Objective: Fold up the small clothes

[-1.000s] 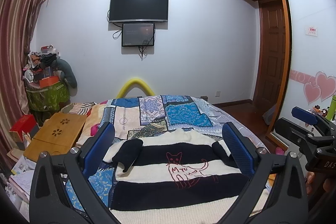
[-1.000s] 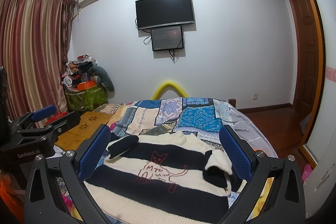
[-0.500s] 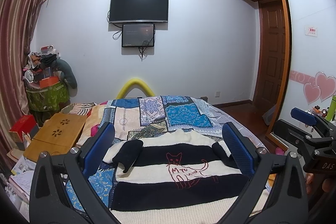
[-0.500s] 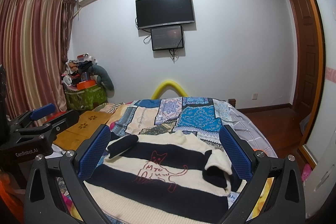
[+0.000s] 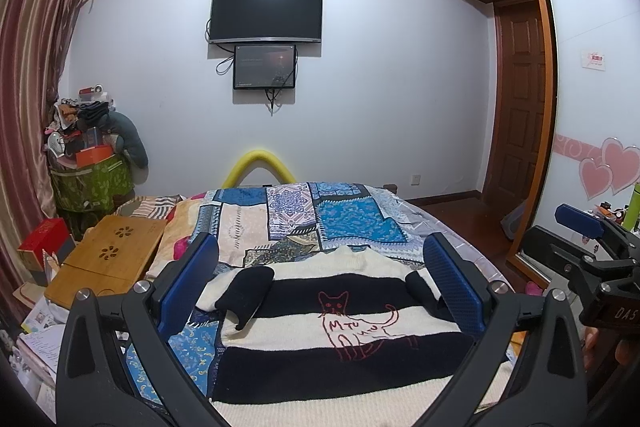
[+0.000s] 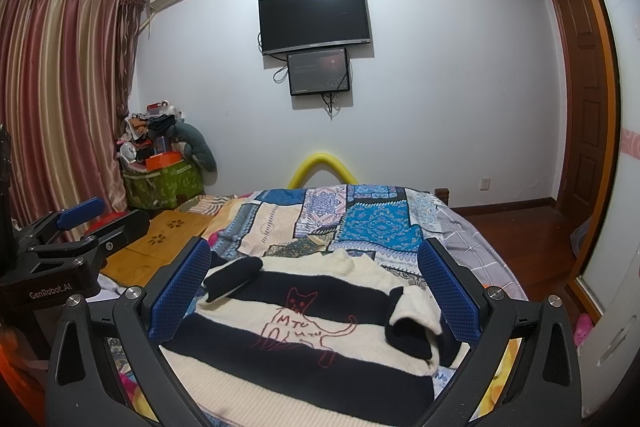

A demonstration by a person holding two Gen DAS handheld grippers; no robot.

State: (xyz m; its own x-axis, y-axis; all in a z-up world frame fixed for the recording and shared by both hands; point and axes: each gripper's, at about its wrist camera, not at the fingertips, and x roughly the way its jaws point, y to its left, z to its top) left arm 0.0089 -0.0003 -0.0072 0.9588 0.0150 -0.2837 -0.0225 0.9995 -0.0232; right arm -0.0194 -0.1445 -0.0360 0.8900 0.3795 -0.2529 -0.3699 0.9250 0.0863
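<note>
Nearest us, our left gripper [image 5: 320, 287] and right gripper [image 6: 316, 291] both hang with jaws wide apart and nothing between them, above the striped sweater [image 5: 340, 331]. It lies flat on the patchwork blanket [image 5: 304, 223], cat drawing up, both sleeves folded inward. Beyond the bed, a television [image 5: 266, 13] hangs on the wall.

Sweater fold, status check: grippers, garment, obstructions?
Left gripper and right gripper open, empty, above bed. Striped sweater flat on quilt, both sleeves folded in. Nothing obstructing.
</note>
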